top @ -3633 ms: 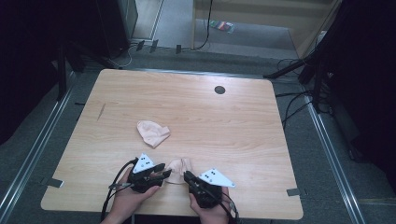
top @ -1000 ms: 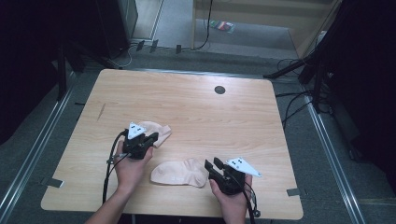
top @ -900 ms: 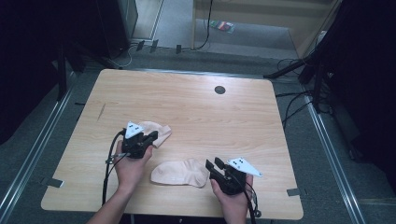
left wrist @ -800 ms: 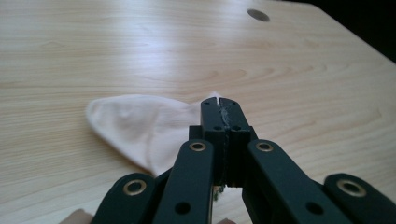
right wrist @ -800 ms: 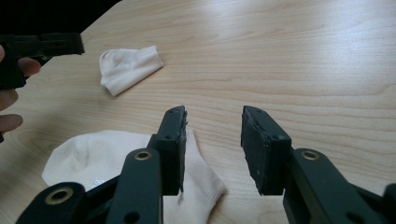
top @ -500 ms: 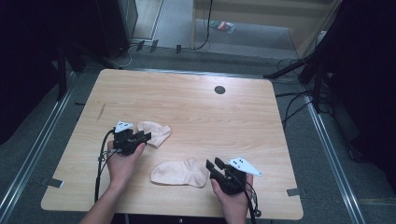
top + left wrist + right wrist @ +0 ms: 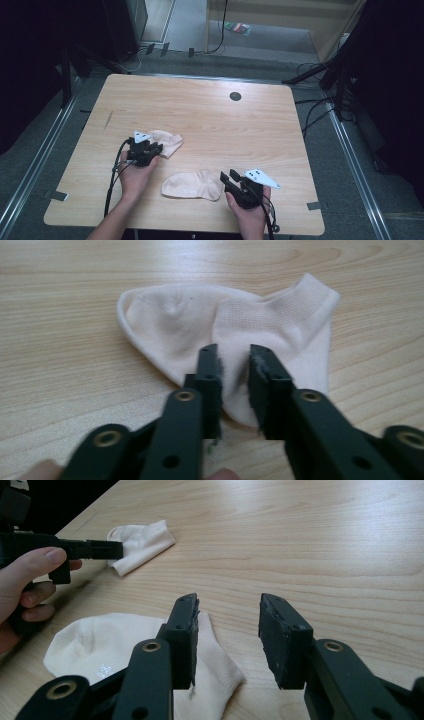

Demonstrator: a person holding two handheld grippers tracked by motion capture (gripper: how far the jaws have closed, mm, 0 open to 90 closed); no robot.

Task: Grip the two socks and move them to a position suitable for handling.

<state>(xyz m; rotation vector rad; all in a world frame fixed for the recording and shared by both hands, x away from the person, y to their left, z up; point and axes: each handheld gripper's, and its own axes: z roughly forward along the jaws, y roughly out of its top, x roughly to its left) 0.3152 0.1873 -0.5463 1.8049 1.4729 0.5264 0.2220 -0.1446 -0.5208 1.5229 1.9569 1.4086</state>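
My left gripper sits at the near edge of the small cream ankle sock, which lies flat on the pale wooden table toward its left half. Its jaws have just been closing; in the left gripper view they stand close together with a fold of the sock's edge pinched between them. My right gripper rests low by the table's front edge, released: its jaws stand apart over bare wood, the left one just over the cuff end of the second cream sock, which lies flat between my two hands. The two socks lie near each other, not touching. Ahead and to the right the wood is open up to the far edge, where a small dark round disc sits well apart. Cables lie on the grey floor beyond the right edge.
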